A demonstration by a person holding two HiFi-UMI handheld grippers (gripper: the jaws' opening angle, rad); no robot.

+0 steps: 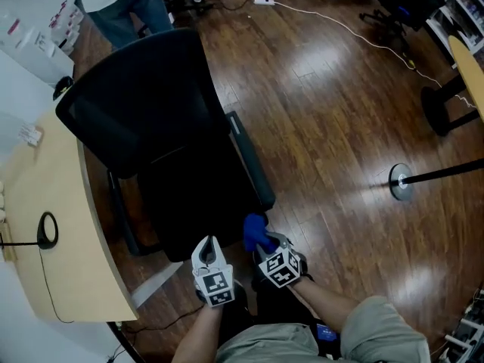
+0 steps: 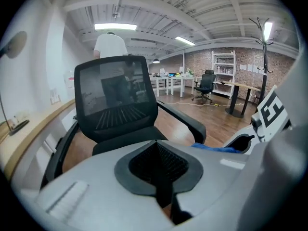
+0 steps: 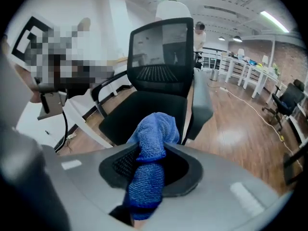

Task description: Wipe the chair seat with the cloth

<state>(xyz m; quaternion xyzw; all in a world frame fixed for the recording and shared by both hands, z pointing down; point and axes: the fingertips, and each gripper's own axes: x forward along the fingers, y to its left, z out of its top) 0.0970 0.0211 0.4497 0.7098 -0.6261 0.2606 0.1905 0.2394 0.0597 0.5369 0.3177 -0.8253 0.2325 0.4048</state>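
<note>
Beige curved wooden desk (image 1: pixel 68 278) along the left, with the black mesh-backed office chair (image 1: pixel 136 104) close beside it. Its dark padded seat (image 1: pixel 197 203) faces us.

Left gripper (image 1: pixel 209 242) hovers at the near edge of the seat, pads pressed together with nothing between them. Just right of it, the right gripper (image 1: pixel 268 243) is clamped on the bunched blue knitted cloth (image 3: pixel 151 148). The cloth stands up out of the jaws, at the seat's near right corner, and looks clear of the cushion.

Progress, as we judge it: cloth in hand, no contact with the seat, so the wiping strokes are left to do.

Hard to read:
- The seat is too dark to show dust or wiped streaks.
- Its near edge sits behind the grippers.
- The chair base is out of sight.

Brown plank floor (image 1: pixel 325 127) to the right.
</note>
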